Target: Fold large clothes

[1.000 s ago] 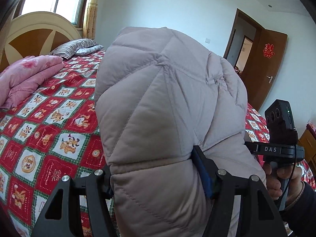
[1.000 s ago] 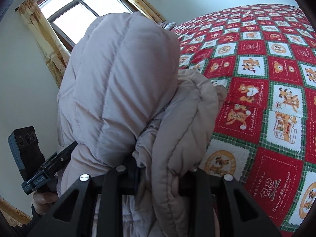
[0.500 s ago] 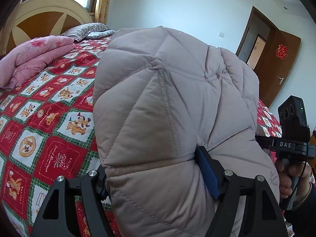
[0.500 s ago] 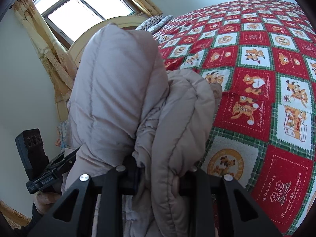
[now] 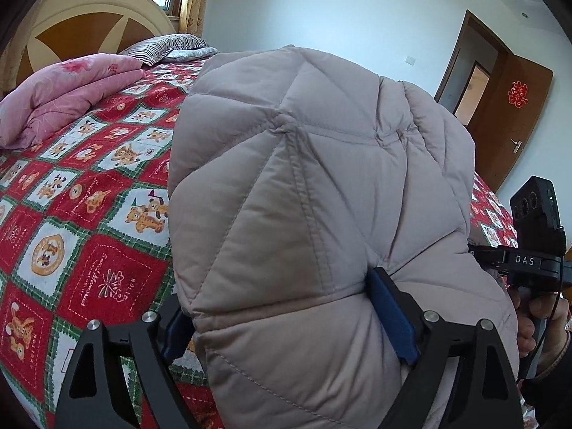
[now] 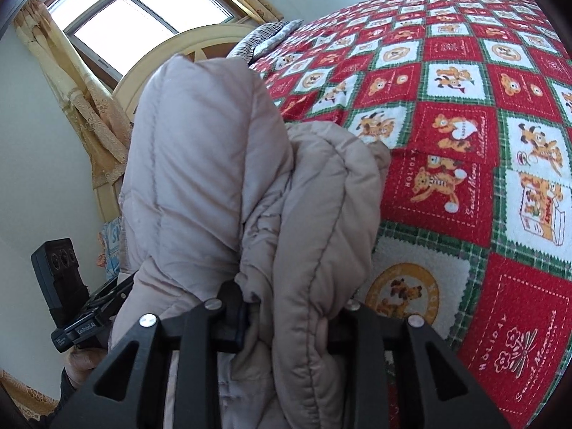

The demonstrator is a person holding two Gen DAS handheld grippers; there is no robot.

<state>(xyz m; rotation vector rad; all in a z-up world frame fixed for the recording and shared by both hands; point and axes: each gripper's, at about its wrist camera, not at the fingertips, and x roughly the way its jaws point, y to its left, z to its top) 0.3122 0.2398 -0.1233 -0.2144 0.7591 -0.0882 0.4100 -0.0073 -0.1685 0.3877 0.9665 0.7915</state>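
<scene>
Bedding fills the left of the left wrist view: a pink quilt (image 5: pixel 68 89) folded by the headboard (image 5: pixel 85 25), and the red patchwork bedspread (image 5: pixel 89 221) lying bare below. Toward the middle, the grey padded coat (image 5: pixel 314 193) is bunched thick and held above the bed's near edge. The left gripper (image 5: pixel 286 325) has the bundle between its jaws, which have just been opening and now stand wide; the right pad touches the fabric, but I cannot tell whether the left one does. Further right, the right gripper (image 6: pixel 286 318) stands narrow, its jaws pinching a thick fold of the coat's edge. By the look of it, the coat has been doubled into a compact roll, so folding seems largely done. What is left is setting the bundle onto the bedspread, letting go, and squaring it.
</scene>
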